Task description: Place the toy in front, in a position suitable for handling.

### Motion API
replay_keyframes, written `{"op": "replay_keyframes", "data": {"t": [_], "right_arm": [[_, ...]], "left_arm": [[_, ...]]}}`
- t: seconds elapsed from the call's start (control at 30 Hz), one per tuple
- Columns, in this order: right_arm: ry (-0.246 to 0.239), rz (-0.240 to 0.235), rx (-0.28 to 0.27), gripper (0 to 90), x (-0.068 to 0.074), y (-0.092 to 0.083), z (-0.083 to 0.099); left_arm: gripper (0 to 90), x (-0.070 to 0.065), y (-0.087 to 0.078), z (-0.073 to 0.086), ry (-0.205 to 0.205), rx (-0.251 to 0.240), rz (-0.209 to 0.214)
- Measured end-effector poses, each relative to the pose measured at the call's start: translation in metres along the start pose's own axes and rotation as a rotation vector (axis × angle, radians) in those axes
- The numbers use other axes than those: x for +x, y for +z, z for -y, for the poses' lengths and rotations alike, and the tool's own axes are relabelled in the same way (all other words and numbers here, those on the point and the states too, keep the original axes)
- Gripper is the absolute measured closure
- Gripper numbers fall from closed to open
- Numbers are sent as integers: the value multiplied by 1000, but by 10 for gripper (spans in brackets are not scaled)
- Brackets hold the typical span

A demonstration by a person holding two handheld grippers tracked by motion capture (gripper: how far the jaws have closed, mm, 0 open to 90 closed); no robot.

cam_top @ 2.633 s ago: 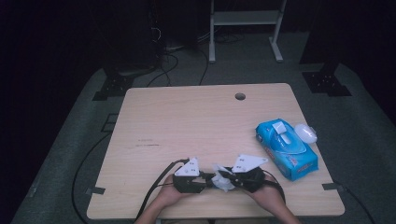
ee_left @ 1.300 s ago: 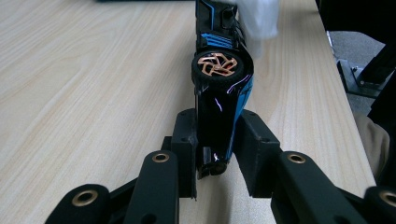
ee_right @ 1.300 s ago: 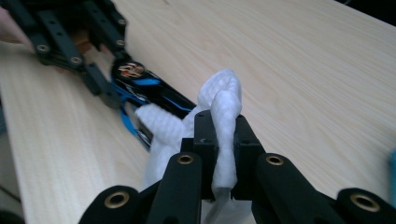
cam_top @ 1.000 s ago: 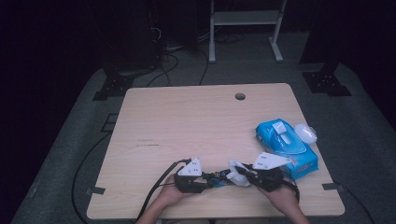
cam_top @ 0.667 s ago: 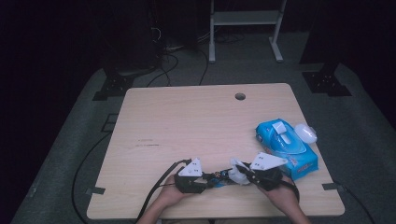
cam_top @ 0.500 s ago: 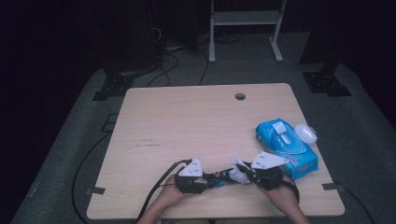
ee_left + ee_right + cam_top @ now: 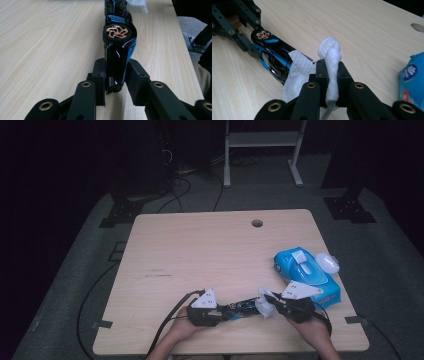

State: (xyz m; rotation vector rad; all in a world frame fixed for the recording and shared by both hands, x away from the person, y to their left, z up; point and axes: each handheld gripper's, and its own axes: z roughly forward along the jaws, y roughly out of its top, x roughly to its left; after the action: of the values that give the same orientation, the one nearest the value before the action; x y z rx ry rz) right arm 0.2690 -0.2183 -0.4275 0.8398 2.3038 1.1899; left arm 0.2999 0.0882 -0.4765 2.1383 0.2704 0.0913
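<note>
Tabletop [image 7: 210, 250] open left & far; wipes pack [image 7: 306, 275] blocks right.

You've got no readable text anywhere here. The blue wipes pack [image 7: 311, 280] carries printing, but from the high view it's too small to make out, and in the right gripper view [image 7: 412, 82] you catch only a round white flower-like emblem and a red mark, no legible letters or numbers.
</note>
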Motion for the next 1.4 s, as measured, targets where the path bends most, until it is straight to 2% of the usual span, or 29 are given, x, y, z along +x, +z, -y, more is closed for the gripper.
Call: {"op": "replay_keyframes", "data": {"t": [0.07, 0.1, 0.13, 0.2, 0.3, 0.37, 0.5, 0.57, 0.67, 0.77, 0.8, 0.93, 1.0, 1.1, 1.2, 1.27, 1.4], "right_arm": [[-4, -3, -12, 833, 4, 0, 0], [-8, -21, -21, 833, 7, 1, -2], [-22, -35, -25, 832, 10, 2, -3], [-64, -28, -12, 833, 15, 6, -6], [-34, -33, -10, 833, 9, 6, -5], [-7, -19, -12, 833, 4, 5, -4], [-13, -17, -12, 833, 5, 10, -7], [-9, -25, -12, 833, 6, 11, -7], [9, -35, -29, 833, 4, 11, -4], [17, -38, -33, 833, 5, 10, -2], [17, -37, -34, 833, 5, 10, -2], [35, -52, -34, 833, 4, 10, -2], [38, -44, -33, 833, 4, 10, -2], [41, -43, -29, 833, 1, 12, -4], [58, -54, -34, 834, -2, 17, -7], [54, -47, -41, 834, -1, 21, -10], [56, -65, -46, 834, -1, 25, -11]], "left_arm": [[699, 1, -1, 0, -3, 0, -3], [698, 2, -1, 1, -4, 0, -3], [697, 2, -1, 1, -10, -3, -4], [697, 3, -2, 1, -9, -4, -7], [698, 2, -3, 1, -4, 0, -10], [700, 2, -2, 2, -8, -5, -7], [698, 4, -3, 2, -22, -7, -6], [690, 5, -4, 2, -38, -10, -8], [669, 8, -5, 0, -102, -59, 0], [643, 7, -3, -4, -103, -52, -13], [626, 6, -1, -4, -117, -48, -9], [610, 4, 3, -7, -92, -31, -21], [659, 2, 3, -8, -13, -18, -7], [665, 6, 2, -13, 4, -7, -12], [662, 13, -2, -15, -2, -33, -17], [667, 16, -4, -13, 3, -38, -35], [662, 18, -5, -10, -16, -24, -29]]}}
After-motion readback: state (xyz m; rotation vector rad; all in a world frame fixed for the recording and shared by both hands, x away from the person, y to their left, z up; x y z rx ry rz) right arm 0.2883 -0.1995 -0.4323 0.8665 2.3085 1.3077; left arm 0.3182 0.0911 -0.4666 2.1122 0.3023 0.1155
